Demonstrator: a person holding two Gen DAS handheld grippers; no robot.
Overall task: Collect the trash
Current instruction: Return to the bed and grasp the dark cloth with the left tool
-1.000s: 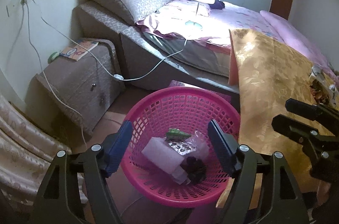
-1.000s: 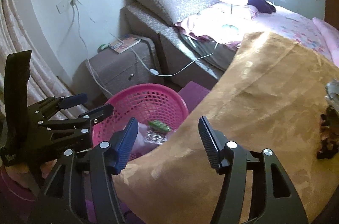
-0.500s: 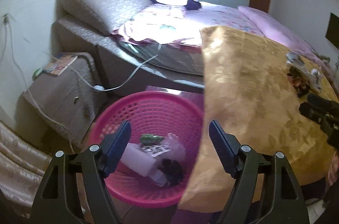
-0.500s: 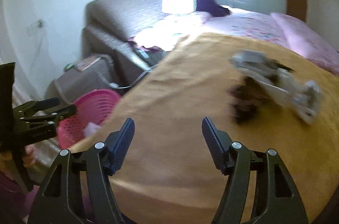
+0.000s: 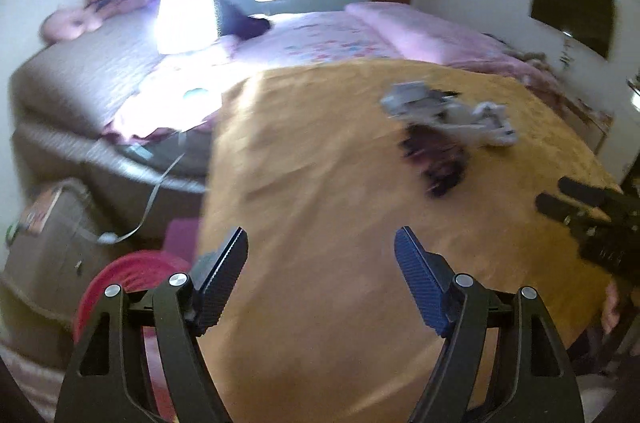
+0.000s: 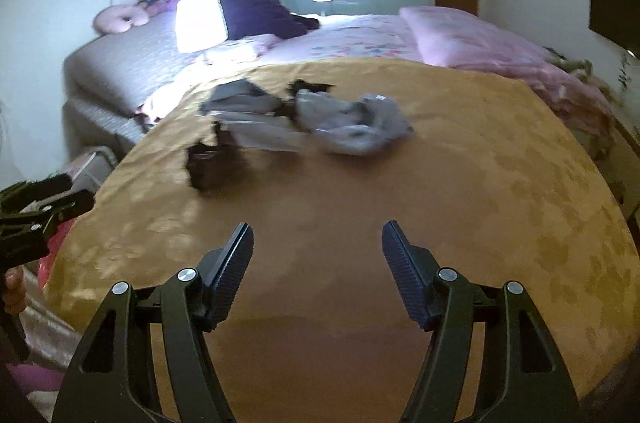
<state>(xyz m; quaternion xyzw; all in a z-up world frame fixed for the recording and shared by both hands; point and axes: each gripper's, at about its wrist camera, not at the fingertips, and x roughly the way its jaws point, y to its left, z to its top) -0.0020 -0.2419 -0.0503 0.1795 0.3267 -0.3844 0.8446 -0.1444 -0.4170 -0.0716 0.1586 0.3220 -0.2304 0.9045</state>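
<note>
Crumpled grey-white wrappers (image 5: pixel 452 111) (image 6: pixel 348 127) and a dark crumpled scrap (image 5: pixel 436 159) (image 6: pixel 212 163) lie on the gold-clothed table (image 5: pixel 320 163) (image 6: pixel 440 203). My left gripper (image 5: pixel 320 243) is open over the table's near left part, with nothing between its fingers. My right gripper (image 6: pixel 318 235) is also open and empty, and the trash lies beyond its tips. Each gripper shows at the edge of the other's view: the right gripper (image 5: pixel 580 199) and the left gripper (image 6: pixel 40 199). The pink basket (image 5: pixel 120 287) stands on the floor at the table's left, mostly hidden.
Behind the table is a bed (image 5: pixel 340 35) with a lit lamp (image 5: pixel 186 19). A grey nightstand (image 5: pixel 48 223) and a white cable (image 5: pixel 156 191) are at the left. A dark screen (image 5: pixel 572 15) hangs on the right wall.
Both views have swung right, from the pink basket to the table top, so the trash now lies ahead. The right jaws stand wider than a second ago.
</note>
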